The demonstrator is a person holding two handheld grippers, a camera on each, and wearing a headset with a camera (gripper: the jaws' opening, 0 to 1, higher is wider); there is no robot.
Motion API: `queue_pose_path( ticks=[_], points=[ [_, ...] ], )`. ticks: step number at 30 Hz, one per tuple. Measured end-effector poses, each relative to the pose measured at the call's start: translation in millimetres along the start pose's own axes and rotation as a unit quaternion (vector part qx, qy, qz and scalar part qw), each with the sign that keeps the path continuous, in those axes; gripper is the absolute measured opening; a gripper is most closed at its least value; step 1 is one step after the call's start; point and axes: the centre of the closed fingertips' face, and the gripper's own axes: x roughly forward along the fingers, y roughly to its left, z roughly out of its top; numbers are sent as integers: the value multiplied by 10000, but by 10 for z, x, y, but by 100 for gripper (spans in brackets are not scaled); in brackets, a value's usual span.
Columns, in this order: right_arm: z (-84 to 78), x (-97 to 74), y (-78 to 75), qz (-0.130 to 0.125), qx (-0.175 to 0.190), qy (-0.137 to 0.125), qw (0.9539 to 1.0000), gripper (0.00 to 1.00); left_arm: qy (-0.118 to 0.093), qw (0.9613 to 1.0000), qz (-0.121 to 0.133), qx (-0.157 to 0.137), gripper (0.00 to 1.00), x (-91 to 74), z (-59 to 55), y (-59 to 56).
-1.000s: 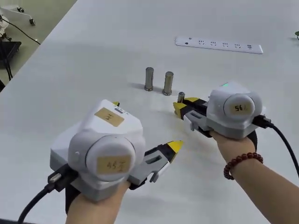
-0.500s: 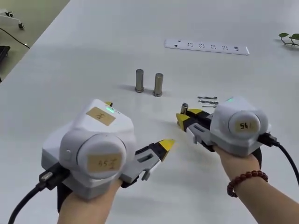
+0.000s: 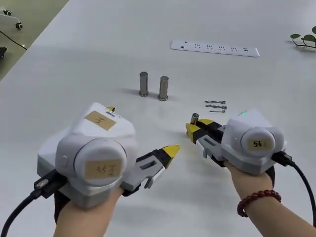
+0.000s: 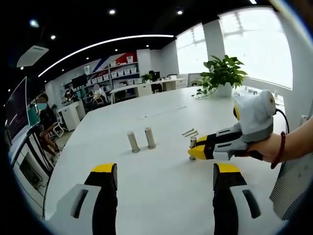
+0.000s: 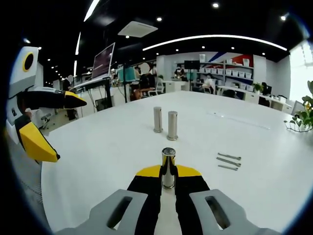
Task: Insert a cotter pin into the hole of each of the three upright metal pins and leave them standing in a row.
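Pins: one standing pin (image 3: 143, 84) and a second pin (image 3: 164, 88) are upright side by side mid-tabletop (image 3: 74, 59), long axes vertical. The third pin (image 3: 194, 118) is also upright, clamped low between the narrowly spread jaws of the right hand-held gripper (image 3: 193, 126), nearer the front edge. The left hand-held gripper (image 3: 140, 129) is spread wide and empty. Three cotter pins (image 3: 216, 106) lie flat, parallel to the far edge.

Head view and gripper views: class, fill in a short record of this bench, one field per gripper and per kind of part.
left gripper: open, holding nothing
right gripper: shut on one metal pin, upright
other metal pins: two, upright, side by side
cotter pins: three, lying loose on the table, none inserted
power strip: far side of the table
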Motion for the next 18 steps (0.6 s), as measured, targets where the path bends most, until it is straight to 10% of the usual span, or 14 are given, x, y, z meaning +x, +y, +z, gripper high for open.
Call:
queue_pose_path(
  ticks=[18],
  points=[
    [-73, -39, 35, 44, -115, 21, 9999, 4, 24, 10000, -74, 14, 77, 2, -5, -31]
  ],
)
